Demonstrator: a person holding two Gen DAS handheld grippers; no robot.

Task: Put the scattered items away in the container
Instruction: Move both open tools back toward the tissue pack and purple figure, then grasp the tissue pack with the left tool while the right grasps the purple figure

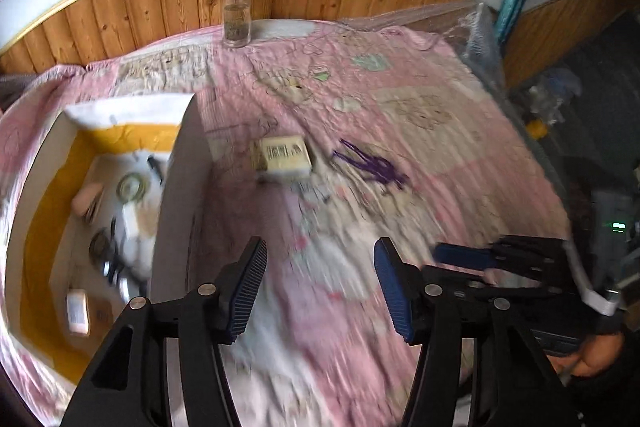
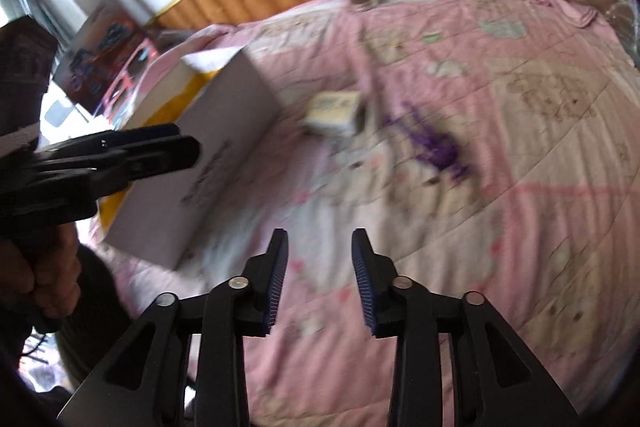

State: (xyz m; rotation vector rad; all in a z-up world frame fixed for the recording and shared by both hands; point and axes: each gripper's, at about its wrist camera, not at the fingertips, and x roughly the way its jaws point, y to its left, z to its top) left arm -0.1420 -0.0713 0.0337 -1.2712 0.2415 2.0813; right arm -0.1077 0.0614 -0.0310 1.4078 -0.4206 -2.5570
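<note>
Surface: pink quilted bedspread [image 1: 400, 75], printed with pale cartoon patches, backed by wood panelling.

Container: white box [image 1: 176, 211] with a yellow lining, open-topped, on the left part of the quilt; several small items lie inside — round and oblong shapes, too blurred to name. Its tall white side wall stands between the interior and the loose things.

Loose items: cream packet [image 1: 282, 157] with a barcode label, flat on the quilt just right of the box; purple string [image 1: 374, 167], tangled, near the packet on its right, apart from it.

Other: clear glass bottle [image 1: 236, 9] with a metal cap, upright at the far edge by the panelling, well apart from the rest.

Left gripper [image 1: 320, 287]: jaws spread wide, nothing between the blue pads, above bare quilt beside the box.

Right gripper [image 2: 319, 281]: jaws parted, narrower gap, empty, facing packet and string, nothing in between
</note>
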